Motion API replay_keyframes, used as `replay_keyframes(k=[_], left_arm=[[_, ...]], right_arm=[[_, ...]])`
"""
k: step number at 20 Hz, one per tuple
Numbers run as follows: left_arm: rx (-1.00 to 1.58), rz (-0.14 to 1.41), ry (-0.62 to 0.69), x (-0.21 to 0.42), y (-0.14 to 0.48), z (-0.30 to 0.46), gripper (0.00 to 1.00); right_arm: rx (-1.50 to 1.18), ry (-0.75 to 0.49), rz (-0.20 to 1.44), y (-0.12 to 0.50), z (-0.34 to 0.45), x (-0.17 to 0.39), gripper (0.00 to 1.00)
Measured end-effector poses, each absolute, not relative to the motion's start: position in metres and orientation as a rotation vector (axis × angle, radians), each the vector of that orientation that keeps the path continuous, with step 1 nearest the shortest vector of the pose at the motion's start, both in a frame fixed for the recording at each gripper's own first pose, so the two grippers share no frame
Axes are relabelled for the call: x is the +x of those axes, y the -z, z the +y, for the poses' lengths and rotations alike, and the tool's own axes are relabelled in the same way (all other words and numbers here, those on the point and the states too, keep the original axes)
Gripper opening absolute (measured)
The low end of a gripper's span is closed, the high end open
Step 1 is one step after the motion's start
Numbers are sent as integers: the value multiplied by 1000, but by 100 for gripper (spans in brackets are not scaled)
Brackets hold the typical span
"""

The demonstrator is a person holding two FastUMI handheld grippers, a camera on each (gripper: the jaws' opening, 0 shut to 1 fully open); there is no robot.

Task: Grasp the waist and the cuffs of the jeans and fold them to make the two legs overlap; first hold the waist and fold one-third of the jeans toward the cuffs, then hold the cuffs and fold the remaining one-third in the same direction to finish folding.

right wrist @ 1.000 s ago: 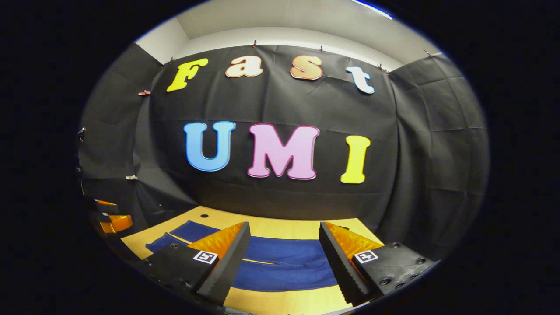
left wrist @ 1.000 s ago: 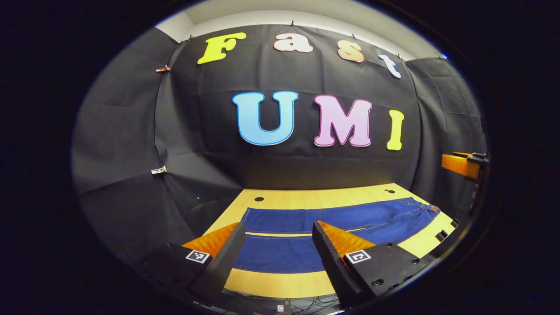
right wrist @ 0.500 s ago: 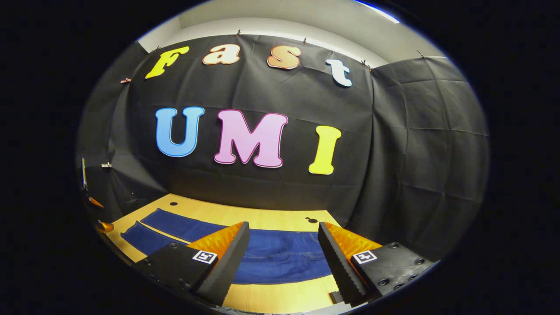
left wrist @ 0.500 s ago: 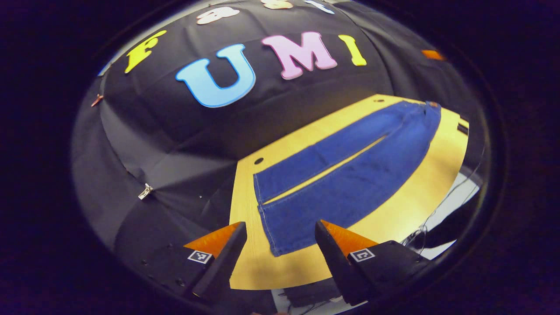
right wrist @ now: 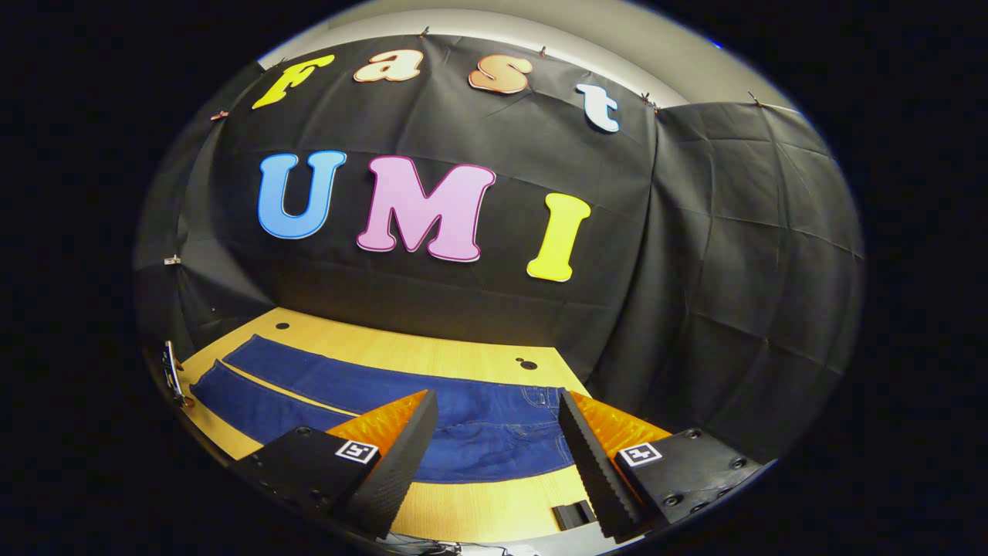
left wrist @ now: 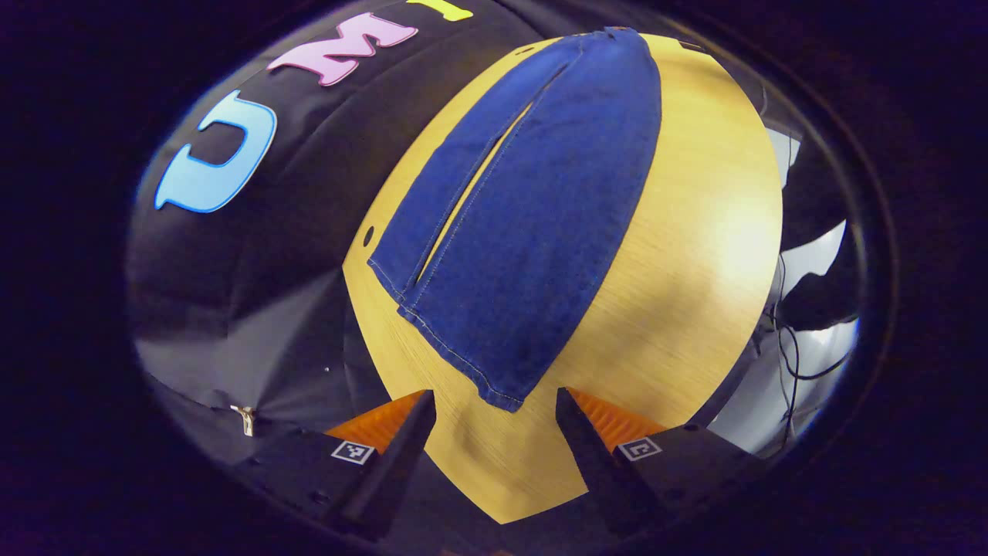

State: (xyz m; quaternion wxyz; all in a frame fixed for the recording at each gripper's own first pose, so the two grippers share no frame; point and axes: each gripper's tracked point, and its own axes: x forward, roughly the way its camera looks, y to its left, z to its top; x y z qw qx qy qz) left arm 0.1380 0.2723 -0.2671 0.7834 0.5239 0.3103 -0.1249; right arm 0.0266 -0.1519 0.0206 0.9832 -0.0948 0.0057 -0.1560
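Blue jeans (left wrist: pixel 532 208) lie flat on a light wooden table (left wrist: pixel 695 255), legs side by side with a narrow gap between them. In the left gripper view the two cuffs (left wrist: pixel 455 347) are nearest me and the waist is at the far end. My left gripper (left wrist: pixel 494 401) is open, held above the table just short of the near leg's cuff corner. In the right gripper view the jeans (right wrist: pixel 478 428) run leftward from the waist end, which sits between my fingers. My right gripper (right wrist: pixel 498 401) is open above that waist end.
Black cloth walls close the table at the back and both sides. Small dark holes (right wrist: pixel 527 363) mark the tabletop near the back edge. A small black block (right wrist: pixel 575 513) sits at the front edge. Cables (left wrist: pixel 795 340) hang beyond the table's front edge.
The left gripper has tilted down and swung toward the cuff end, so the jeans now stretch away from it. The right gripper has shifted toward the waist end and tipped slightly down.
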Motion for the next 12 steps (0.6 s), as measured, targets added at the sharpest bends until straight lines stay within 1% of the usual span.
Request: replay_keyframes(k=[3, 5, 6, 7, 8, 9, 10, 11, 12], left_arm=[[1264, 647, 344, 160, 267, 269, 96], [1353, 641, 420, 168, 272, 262, 92], [1380, 653, 450, 172, 273, 262, 83], [1385, 660, 463, 178, 275, 262, 76], [1362, 684, 468, 183, 277, 264, 66], [1312, 728, 470, 184, 281, 264, 63], [1263, 770, 469, 184, 282, 264, 49], [1233, 804, 468, 184, 286, 261, 46], [1220, 823, 469, 185, 285, 261, 37]], right_arm=[[-207, 334, 30, -15, -163, 29, 96], [-213, 347, 48, -7, -173, 31, 96], [-214, 354, 65, -2, -179, 32, 96], [-215, 360, 81, 2, -185, 32, 96], [-225, 368, 87, 4, -193, 32, 96], [-243, 382, 89, 4, -202, 31, 96], [-263, 397, 90, 4, -212, 30, 96], [-281, 408, 92, 4, -223, 29, 96], [-302, 417, 100, 5, -234, 30, 96]])
